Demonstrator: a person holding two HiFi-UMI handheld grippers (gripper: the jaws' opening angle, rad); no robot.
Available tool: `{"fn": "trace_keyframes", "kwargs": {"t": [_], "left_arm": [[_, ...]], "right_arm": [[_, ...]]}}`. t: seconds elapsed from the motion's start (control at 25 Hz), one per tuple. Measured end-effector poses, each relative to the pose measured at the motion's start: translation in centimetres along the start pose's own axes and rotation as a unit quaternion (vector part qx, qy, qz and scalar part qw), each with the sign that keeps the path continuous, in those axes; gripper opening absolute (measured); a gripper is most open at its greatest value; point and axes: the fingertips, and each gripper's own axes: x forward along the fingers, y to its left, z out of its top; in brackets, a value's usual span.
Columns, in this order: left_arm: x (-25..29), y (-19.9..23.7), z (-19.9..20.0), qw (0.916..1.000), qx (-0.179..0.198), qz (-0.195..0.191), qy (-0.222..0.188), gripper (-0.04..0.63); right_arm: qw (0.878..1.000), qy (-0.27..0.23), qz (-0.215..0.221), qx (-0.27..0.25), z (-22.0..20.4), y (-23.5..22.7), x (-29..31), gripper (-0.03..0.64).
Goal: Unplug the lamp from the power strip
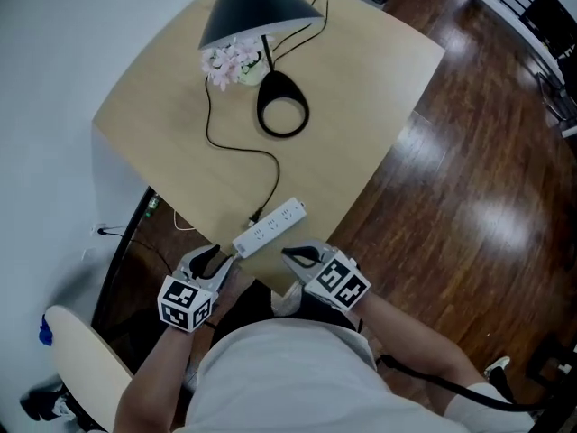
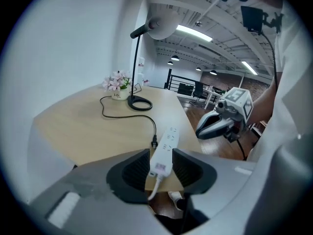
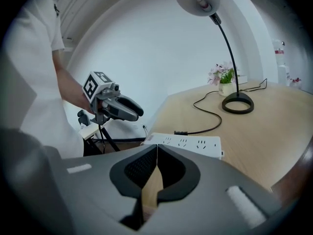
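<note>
The white power strip (image 1: 269,227) lies near the table's front edge. The lamp's black plug (image 1: 256,216) lies on the table beside the strip, out of its sockets, and its cord runs back to the lamp's ring base (image 1: 282,106). My left gripper (image 1: 216,258) stands open at the strip's near end; in the left gripper view that end of the strip (image 2: 165,148) shows in the gap of the left gripper (image 2: 161,163), with the pads apart from it. My right gripper (image 1: 293,255) hovers just in front of the strip, shut and empty. In the right gripper view the right gripper (image 3: 157,153) points at the strip (image 3: 188,143).
A small pot of pink flowers (image 1: 233,61) stands next to the lamp base under the dark lamp shade (image 1: 257,7). The strip's own white cord (image 2: 155,187) drops over the table (image 1: 352,79) edge. A chair (image 1: 77,350) stands at lower left, and wooden floor (image 1: 469,179) lies to the right.
</note>
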Motion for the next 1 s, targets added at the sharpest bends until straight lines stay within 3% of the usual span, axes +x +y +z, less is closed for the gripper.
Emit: {"fn": "trace_keyframes", "kwargs": {"t": [0.16,0.32,0.56,0.84,1.0], "left_arm": [[-2.7,-3.1,-3.9,0.9994,-0.032,0.006,0.009,0.149],[-5.2,-7.1,-5.9,0.9995,-0.028,-0.015,0.004,0.149],[-9.2,-10.7,-7.6,0.9985,0.017,-0.026,-0.045,0.144],[-16.5,-16.9,-13.1,0.9882,-0.031,-0.064,-0.136,0.140],[-19.5,-21.4,-17.1,0.9843,-0.033,-0.081,-0.154,0.140]], "right_arm": [[0.999,0.012,0.029,-0.021,-2.3,2.0,-1.6,0.011],[0.999,0.022,0.030,-0.026,-4.5,4.6,-4.1,0.014],[1.000,0.019,0.000,-0.013,-7.3,10.1,-6.1,0.035],[0.998,-0.007,-0.054,0.024,-10.4,21.2,-9.1,0.061],[0.996,-0.002,-0.077,0.034,-13.5,27.5,-12.5,0.067]]}}
